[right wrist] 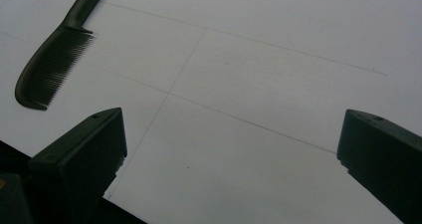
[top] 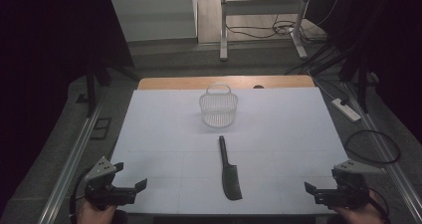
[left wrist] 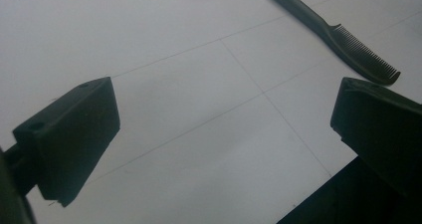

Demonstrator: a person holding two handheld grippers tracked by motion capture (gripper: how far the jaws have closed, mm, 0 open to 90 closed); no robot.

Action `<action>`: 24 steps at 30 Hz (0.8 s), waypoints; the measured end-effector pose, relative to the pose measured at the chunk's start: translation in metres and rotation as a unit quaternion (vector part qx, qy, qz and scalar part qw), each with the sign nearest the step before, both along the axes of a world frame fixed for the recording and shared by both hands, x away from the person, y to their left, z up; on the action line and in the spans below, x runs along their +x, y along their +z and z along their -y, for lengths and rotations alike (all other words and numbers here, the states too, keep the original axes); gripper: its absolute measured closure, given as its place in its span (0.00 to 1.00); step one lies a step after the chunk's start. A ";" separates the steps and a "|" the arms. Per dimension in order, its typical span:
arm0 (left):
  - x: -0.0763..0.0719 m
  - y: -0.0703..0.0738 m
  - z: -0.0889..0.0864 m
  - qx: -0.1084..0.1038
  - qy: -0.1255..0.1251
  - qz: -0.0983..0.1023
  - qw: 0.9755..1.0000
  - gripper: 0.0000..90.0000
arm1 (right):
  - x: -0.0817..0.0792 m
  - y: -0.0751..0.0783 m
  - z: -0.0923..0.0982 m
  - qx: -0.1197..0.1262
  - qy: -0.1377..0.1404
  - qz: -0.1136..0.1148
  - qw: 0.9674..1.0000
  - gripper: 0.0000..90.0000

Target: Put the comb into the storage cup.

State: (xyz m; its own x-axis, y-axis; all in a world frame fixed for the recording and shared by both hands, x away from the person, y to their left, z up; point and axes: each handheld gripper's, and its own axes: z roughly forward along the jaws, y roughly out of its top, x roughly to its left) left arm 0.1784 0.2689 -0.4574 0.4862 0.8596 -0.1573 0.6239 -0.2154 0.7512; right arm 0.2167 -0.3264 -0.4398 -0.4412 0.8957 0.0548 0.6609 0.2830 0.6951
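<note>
1 dark comb (top: 229, 170) lay lengthwise, handle toward 1 white basket (top: 218, 108); left gripper (top: 130, 188) and right gripper (top: 314, 191) had fingers wide, empty.

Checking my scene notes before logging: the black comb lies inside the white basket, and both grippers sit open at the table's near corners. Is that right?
Not quite. In the high view the comb lies flat on the table, apart from the basket and nearer the person. Both the left gripper and right gripper are open.

A white surface (top: 164, 129) with faint grid lines covered a wooden top. Beyond it a white desk frame (top: 259, 7) stood over tangled cables (top: 278, 30); a power strip (top: 347, 109) lay on grey floor at right.
</note>
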 end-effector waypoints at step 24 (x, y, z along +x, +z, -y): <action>0.002 -0.001 -0.003 -0.013 -0.005 -0.011 1.000 0.00 | -0.002 0.000 -0.005 -0.017 0.016 0.006 1.000 0.00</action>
